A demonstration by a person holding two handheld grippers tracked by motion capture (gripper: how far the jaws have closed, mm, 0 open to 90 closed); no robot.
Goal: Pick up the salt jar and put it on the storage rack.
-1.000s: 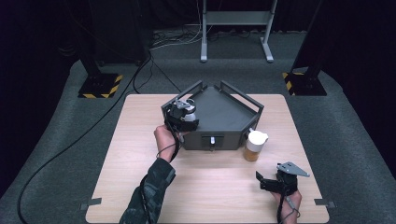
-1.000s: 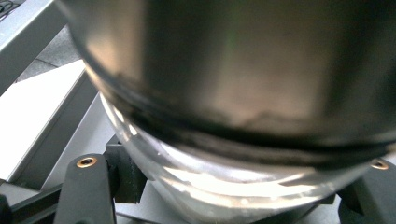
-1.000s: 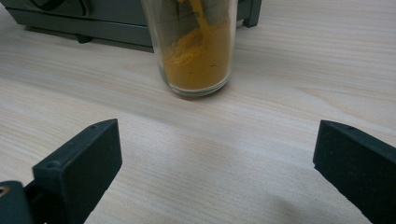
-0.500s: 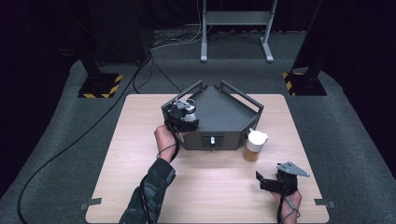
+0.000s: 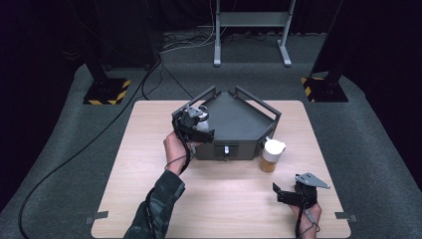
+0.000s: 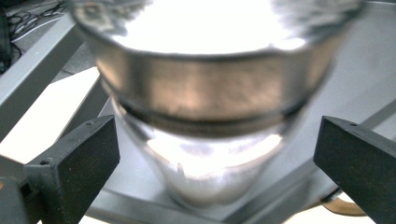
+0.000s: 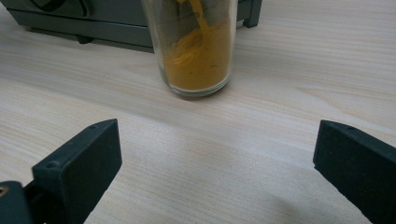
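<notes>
A shiny, see-through cup (image 6: 210, 116) with a metallic band stands on the left corner of a grey rimmed tray (image 5: 244, 117). My left gripper (image 5: 199, 128) is open, with a jaw on each side of the cup (image 5: 202, 118) and a gap between both jaws and its narrower lower part. A glass jar (image 5: 271, 155) with a white lid holds orange powder and stands on the wooden table by the tray's right front corner. My right gripper (image 5: 287, 193) rests low over the table near its front right, open, with the jar (image 7: 196, 46) ahead of it and nothing between its jaws.
The tray's front face carries a small handle (image 5: 226, 149). Bare wooden table (image 5: 149, 149) stretches left of and in front of the tray. Cables and stand bases with hazard stripes (image 5: 107, 92) lie on the floor beyond the table.
</notes>
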